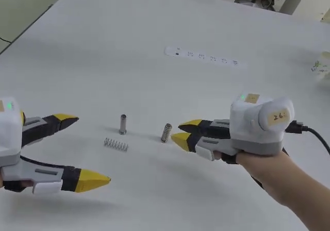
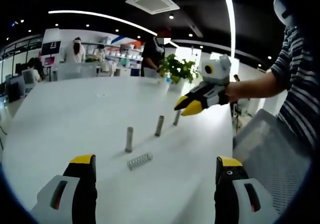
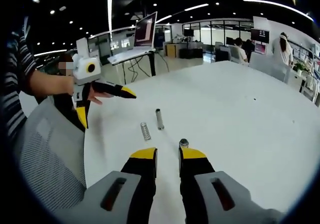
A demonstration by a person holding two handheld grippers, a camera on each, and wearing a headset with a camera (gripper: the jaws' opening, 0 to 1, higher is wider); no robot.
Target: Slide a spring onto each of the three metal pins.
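A bare metal pin [image 1: 123, 124] stands upright on the white table [image 1: 154, 190], with a loose spring [image 1: 116, 144] lying just in front of it. To its right stands a second pin that wears a spring [image 1: 166, 133]. My right gripper [image 1: 183, 131] hovers right beside that pin, its jaws a narrow gap apart and holding nothing. In the left gripper view a third pin [image 2: 177, 117] stands below the right gripper's tips [image 2: 187, 106]; I cannot make out its surface. My left gripper [image 1: 85, 148] is wide open at the left, short of the loose spring [image 2: 139, 160].
A white power strip [image 1: 201, 56] lies flat further back on the table. A grey mesh chair [image 2: 280, 149] stands at the table's near side. Other desks and people are far off in the room.
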